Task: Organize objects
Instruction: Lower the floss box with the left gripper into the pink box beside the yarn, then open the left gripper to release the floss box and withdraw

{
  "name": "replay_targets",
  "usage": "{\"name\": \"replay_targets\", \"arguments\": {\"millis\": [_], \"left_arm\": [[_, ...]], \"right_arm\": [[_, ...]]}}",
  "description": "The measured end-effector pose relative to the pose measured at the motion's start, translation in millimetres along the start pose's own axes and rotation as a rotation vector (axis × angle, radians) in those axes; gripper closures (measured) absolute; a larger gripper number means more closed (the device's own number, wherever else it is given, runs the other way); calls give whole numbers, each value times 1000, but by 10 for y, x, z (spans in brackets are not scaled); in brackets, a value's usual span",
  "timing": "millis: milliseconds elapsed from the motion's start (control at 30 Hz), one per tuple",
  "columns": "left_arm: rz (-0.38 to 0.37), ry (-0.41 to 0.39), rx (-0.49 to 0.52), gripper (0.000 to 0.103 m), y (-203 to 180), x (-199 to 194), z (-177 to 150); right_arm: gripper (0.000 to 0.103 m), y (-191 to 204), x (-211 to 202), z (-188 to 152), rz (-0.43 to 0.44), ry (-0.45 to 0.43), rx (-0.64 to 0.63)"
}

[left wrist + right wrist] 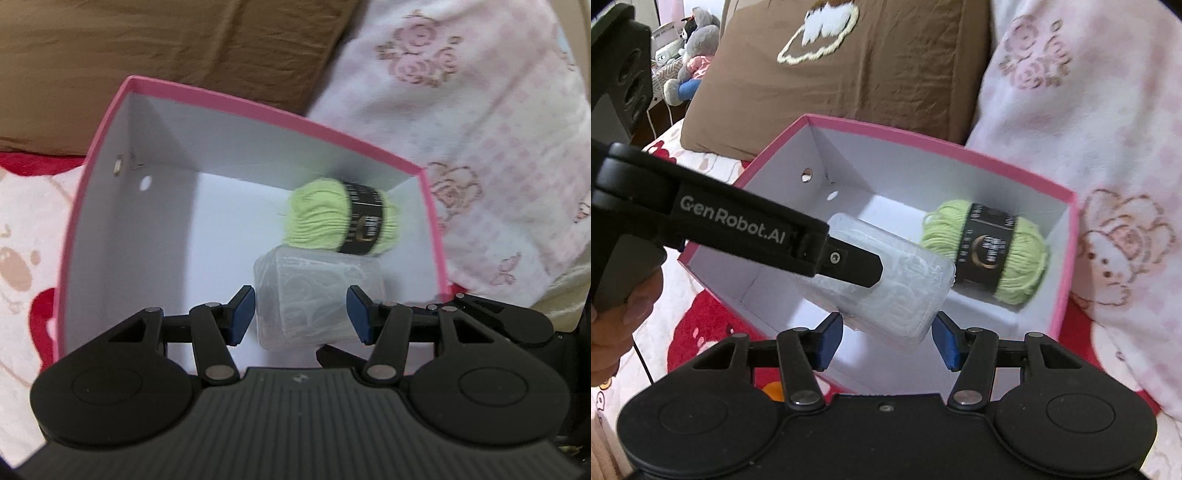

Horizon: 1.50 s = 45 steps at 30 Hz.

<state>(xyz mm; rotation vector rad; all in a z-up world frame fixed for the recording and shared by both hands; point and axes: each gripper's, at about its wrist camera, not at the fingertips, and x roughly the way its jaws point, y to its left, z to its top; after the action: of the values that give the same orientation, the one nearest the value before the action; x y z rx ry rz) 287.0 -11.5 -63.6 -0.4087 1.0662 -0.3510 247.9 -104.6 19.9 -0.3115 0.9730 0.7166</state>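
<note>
Left tongs point(300, 314) grip the translucent rectangular plastic case point(317, 295), held above the floor of the pink-rimmed white cardboard box point(258, 114), just beside the green yarn skein with black band point(343, 218). Right tongs point(886, 339) hang empty, jaws apart, at the case's near end. Lower it flat beside the yarn, then release.

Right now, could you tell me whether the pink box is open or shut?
Open: the pink box has no lid on, and its white inside shows the green yarn lying on the bottom.
</note>
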Motion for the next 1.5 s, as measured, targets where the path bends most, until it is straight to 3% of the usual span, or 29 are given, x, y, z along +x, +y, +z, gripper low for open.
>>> {"name": "replay_targets", "arguments": {"millis": [433,1100,1233,1500], "left_arm": [[138,-20,-2,52,242,251,42],[142,-71,4,56,283,383,29],[139,-63,-25,56,328,395,42],[129,-107,-46,56,300,368,48]], "right_arm": [[45,37,636,148,117,71,66],[46,76,968,320,23,187,26],[55,64,975,323,6,185,50],[57,62,970,321,-26,170,74]]}}
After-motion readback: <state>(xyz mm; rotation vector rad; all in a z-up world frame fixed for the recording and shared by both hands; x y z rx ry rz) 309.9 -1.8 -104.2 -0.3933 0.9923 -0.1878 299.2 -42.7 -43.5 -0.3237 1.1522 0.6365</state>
